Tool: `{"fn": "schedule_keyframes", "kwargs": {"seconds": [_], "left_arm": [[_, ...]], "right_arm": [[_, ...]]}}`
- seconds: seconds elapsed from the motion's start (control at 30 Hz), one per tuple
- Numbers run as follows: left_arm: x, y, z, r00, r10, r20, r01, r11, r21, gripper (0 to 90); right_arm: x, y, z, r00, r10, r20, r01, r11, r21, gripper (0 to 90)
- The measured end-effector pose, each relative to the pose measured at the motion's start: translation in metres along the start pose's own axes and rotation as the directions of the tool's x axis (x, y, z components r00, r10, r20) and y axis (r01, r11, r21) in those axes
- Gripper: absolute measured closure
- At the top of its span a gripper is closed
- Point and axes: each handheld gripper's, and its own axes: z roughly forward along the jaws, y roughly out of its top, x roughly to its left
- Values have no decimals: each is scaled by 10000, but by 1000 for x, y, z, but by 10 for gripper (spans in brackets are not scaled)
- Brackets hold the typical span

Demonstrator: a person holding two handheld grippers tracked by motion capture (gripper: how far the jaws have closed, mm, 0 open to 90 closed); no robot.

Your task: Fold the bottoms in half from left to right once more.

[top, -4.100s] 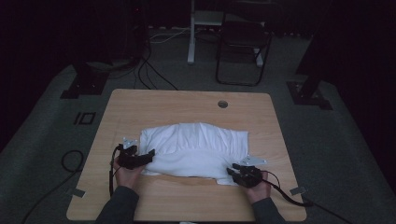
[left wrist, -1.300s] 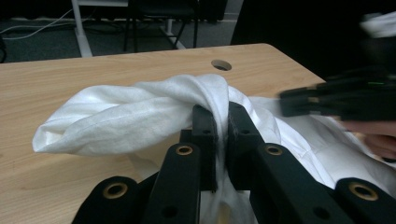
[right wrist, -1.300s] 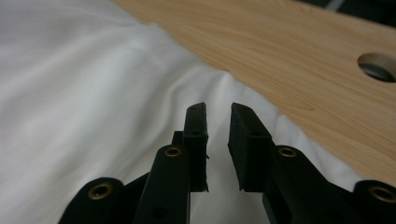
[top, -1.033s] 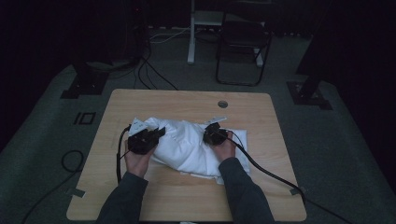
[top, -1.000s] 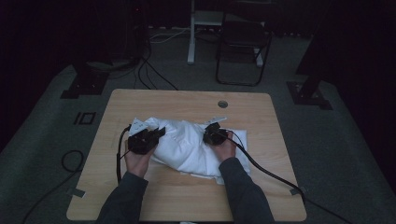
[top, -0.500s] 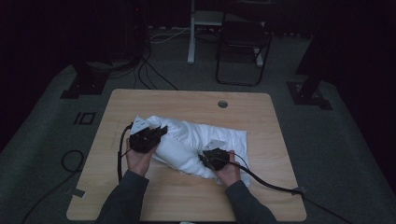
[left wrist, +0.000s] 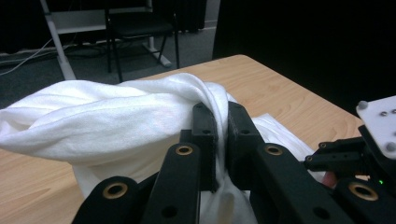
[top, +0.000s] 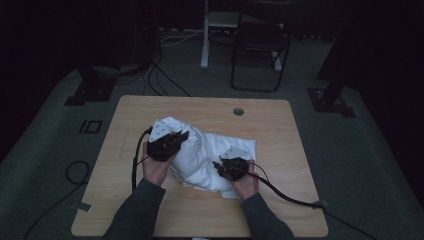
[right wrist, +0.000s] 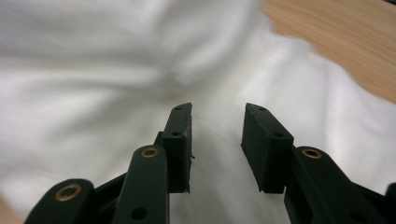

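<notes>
1. Fingers of your left gripper (left wrist: 217, 140) are clamped on a raised fold of the white cloth (top: 200, 150).
2. Cloth lies bunched mid-surface (top: 280, 125).
3. Your right gripper (right wrist: 217, 140) has just been opening; fingers apart over the cloth, nothing pinched.

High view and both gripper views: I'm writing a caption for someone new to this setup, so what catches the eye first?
The bright white cloth, bunched in the middle of the wooden table, stands out against the dark room. The left gripper is clamped on a raised fold of it at the cloth's left end. The right gripper hangs over the cloth's near right part, jaws apart, having just been opening, with nothing pinched.
</notes>
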Motion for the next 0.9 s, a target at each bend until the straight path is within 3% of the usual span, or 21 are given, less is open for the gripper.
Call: {"fn": "schedule_keyframes", "kwargs": {"seconds": [0.07,0.2,0.33,0.4,0.47,0.53,0.6,0.7,0.77,0.83,0.87,0.9], "left_arm": [[-2,1,1,10000,27,48,-27,10000,0,845],[-7,3,5,9998,123,184,-124,9999,47,845],[-11,4,12,9993,137,343,-140,9999,93,845],[-13,4,13,9990,200,388,-205,9997,114,845],[-13,4,13,9990,239,390,-244,9996,138,845],[-14,5,13,9987,281,416,-287,9995,158,845],[-17,6,14,9985,297,462,-306,9994,185,845],[-24,8,18,9972,442,601,-453,9988,184,845],[-30,11,21,9957,580,725,-596,9980,210,845],[-36,12,27,9939,691,862,-715,9971,254,845],[-40,13,30,9926,756,947,-786,9965,287,845],[-40,13,30,9926,756,947,-786,9965,287,845]], "right_arm": [[2,-6,12,9998,-133,-120,139,9985,536,644],[9,-9,26,9970,352,-692,-343,9993,148,692],[5,-6,17,9909,-14,-1344,19,10000,34,594],[-1,-5,2,9926,-32,-1212,-19,9991,-413,596],[-15,-7,-19,9979,434,-470,-468,9961,-742,608],[-25,-12,-27,9975,622,336,-603,9967,-550,612],[-33,-22,-23,9951,901,398,-903,9959,51,616],[-26,-34,0,9955,908,267,-928,9921,850,669],[-17,-33,6,9958,827,384,-851,9943,641,695],[-7,-27,11,9984,556,132,-564,9956,745,702],[-1,-24,15,9986,474,-223,-458,9966,691,697],[-1,-24,15,9986,474,-223,-458,9966,691,697]]}}
